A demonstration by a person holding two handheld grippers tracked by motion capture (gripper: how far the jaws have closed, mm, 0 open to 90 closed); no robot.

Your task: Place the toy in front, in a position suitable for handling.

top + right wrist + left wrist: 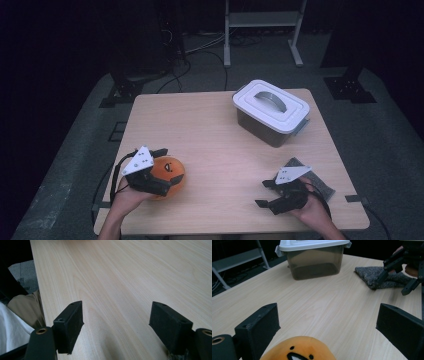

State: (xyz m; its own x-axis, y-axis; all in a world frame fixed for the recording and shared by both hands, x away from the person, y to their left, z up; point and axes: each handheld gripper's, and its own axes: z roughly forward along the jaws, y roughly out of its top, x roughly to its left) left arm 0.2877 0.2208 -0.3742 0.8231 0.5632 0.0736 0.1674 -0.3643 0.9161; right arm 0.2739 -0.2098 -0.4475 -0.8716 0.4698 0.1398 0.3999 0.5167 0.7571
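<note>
High view, lidded box [270,111] contents unclear, left gripper [167,167] spread around orange plush [169,175], right gripper [265,194] spread, empty.

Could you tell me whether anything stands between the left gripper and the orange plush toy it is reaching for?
Nothing visible does. The left gripper has its jaws open on either side of the orange plush toy, with only bare table beyond. The lidded box and grey cloth lie farther off.

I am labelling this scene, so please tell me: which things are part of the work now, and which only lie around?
In the work:
- orange plush toy, between the open left tongs

Lying about:
- lidded box
- grey cloth, beside the open right tongs
</note>
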